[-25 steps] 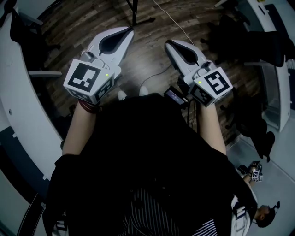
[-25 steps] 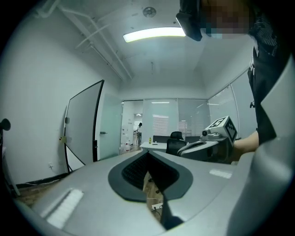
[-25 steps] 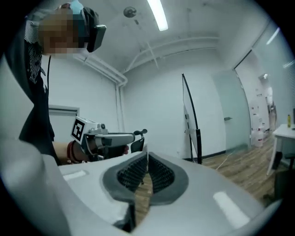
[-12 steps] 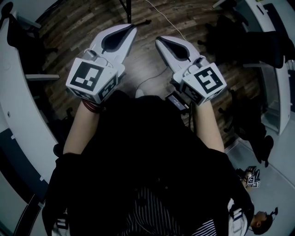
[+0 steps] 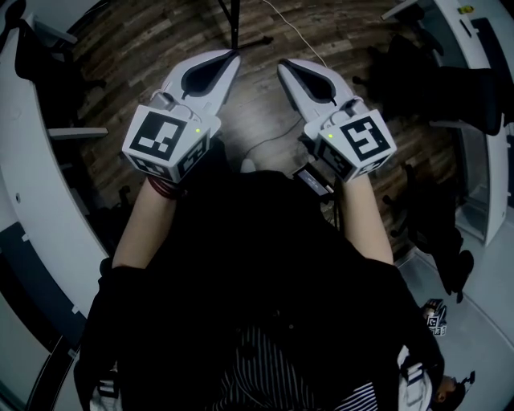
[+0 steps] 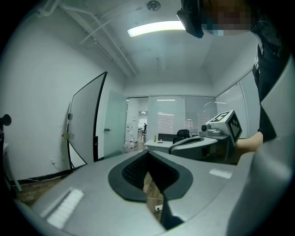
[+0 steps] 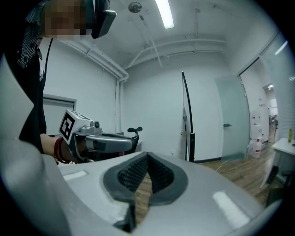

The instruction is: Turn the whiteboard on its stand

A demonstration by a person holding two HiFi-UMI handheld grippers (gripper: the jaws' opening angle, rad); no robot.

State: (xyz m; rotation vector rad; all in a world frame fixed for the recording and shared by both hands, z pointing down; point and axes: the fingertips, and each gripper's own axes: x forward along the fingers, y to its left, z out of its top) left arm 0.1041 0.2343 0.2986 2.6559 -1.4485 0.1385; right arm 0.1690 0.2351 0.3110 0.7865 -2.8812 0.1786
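The whiteboard [image 6: 85, 124] stands upright on its black-framed stand at the left of the left gripper view, some way ahead. In the right gripper view it shows almost edge-on as a thin dark line [image 7: 185, 115]. In the head view only the stand's black legs [image 5: 234, 24] show, on the wood floor at the top. My left gripper [image 5: 233, 54] [image 6: 148, 153] and right gripper [image 5: 283, 64] [image 7: 146, 154] are held side by side in front of the person, pointing toward the stand. Both are shut with nothing between the jaws, and neither touches the board.
A white cable [image 5: 277, 132] runs across the wood floor under the grippers. Curved white desks [image 5: 32, 168] line the left side, and dark office chairs [image 5: 418, 80] stand at the right. A desk with a chair [image 6: 182, 134] and a glass door [image 7: 230, 124] lie further off.
Both grippers have moved forward a little, and their tips have come closer together. Neither has taken hold of anything.
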